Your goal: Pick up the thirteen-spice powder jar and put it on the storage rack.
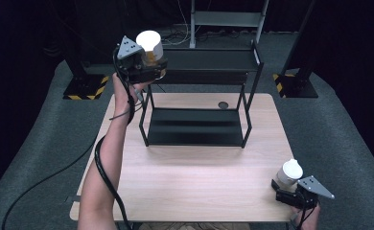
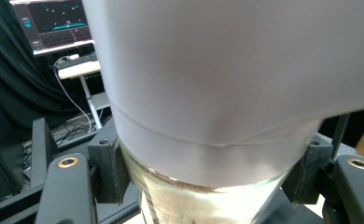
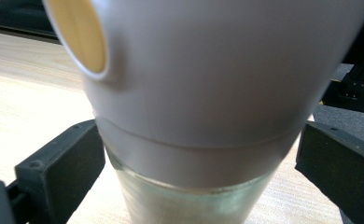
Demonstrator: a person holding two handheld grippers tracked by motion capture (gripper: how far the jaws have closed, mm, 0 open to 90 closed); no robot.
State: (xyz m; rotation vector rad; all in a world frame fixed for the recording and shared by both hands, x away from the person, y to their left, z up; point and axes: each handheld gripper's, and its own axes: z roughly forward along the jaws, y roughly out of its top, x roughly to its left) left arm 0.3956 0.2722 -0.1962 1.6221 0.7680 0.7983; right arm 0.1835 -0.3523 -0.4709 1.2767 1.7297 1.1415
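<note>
A: Starting nearest, what is sitting at the five o'clock corner of the bench (image 1: 194,191)?

B: The right tongs (image 1: 286,188) are sitting there, with a white-capped glass jar (image 1: 289,173) standing between their jaws. In the right gripper view that jar (image 3: 208,107) is filling the space between them, but the jaws are standing a little clear of the glass on both sides, so they are released around it.

A: And farther off?

B: A black two-tier rack (image 1: 199,96) is standing toward twelve o'clock on the bench. At its eleven o'clock corner the left tongs (image 1: 149,64) are hanging up at top-shelf height, clenched on a second white-capped jar (image 1: 150,47). In the left gripper view the pads (image 2: 109,170) are pressing against the glass of that jar (image 2: 227,93) just below its cap.
</note>
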